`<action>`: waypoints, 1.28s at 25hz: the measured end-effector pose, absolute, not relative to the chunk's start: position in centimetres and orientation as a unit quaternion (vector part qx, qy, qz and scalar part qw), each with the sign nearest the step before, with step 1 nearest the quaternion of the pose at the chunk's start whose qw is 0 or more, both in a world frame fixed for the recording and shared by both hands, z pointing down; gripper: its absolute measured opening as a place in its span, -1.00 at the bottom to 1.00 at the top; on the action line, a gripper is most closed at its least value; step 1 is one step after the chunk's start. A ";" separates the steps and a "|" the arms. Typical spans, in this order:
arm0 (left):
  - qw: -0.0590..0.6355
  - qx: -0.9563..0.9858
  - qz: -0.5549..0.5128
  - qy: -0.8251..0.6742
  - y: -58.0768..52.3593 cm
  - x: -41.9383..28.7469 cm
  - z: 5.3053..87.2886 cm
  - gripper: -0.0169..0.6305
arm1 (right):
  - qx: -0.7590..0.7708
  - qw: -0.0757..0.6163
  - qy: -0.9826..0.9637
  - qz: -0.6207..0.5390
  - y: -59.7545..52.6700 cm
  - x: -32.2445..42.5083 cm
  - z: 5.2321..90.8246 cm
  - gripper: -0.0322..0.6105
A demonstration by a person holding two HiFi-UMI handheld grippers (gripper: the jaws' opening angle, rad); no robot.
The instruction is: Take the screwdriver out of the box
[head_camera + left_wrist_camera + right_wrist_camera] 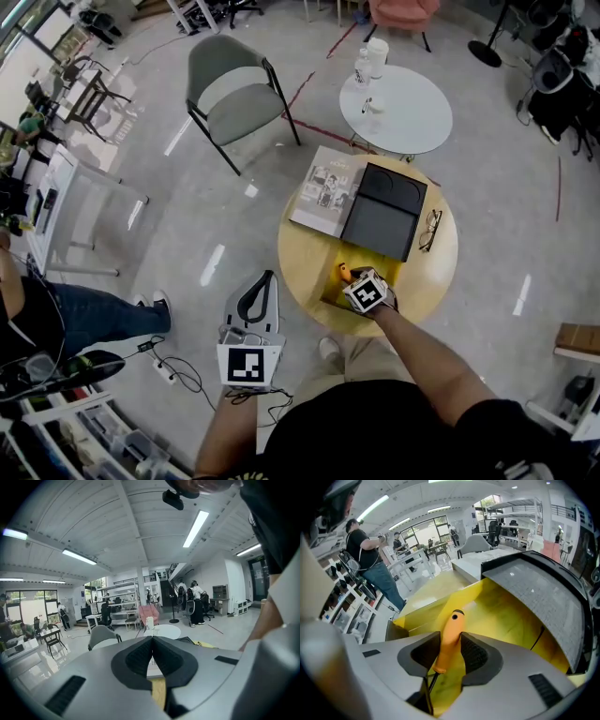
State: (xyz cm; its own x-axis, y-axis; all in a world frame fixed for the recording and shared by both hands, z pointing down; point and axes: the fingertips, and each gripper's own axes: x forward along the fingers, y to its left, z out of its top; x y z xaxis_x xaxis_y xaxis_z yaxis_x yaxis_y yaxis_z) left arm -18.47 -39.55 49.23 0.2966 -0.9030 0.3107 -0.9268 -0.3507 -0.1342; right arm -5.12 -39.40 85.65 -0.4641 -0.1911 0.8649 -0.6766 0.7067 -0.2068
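Observation:
A screwdriver with an orange handle (450, 637) lies in the open yellow box (506, 616). In the head view the box (330, 287) sits at the near edge of the round wooden table (441, 272), and the orange handle (345, 273) shows beside the marker cube. My right gripper (451, 641) reaches steeply down into the box, its pads touching both sides of the handle; the dark shaft runs below them. My left gripper (266, 278) hangs left of the table over the floor, pads (140, 658) together with nothing between them.
The box's grey-black lid (384, 211) lies open behind the box. A booklet (326, 190) and a pair of glasses (430, 230) share the table. Beyond stand a white round table (398, 111) with a bottle and a grey chair (234, 94). A person's leg (84, 314) is at the left.

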 end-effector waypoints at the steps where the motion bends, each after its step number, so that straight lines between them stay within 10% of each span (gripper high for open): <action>1: 0.035 0.804 0.167 -0.570 -39.5 -18.6 49.1 -0.91 | 0.263 0.454 -0.806 0.273 -39.2 -5.1 85.6 -0.43; 32: -0.001 0.813 0.122 -0.570 -35.7 -19.4 43.6 -0.91 | 0.343 0.229 -0.889 0.200 -36.6 1.1 65.9 -0.52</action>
State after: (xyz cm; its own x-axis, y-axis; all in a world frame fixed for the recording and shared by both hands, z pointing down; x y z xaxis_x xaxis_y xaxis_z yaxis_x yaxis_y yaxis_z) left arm -19.37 -35.70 43.60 0.3204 -0.9266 0.1968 -0.9262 -0.3500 -0.1400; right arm 1.12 -36.60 65.91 -0.6595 -0.5188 0.5439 -0.7021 0.6837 -0.1991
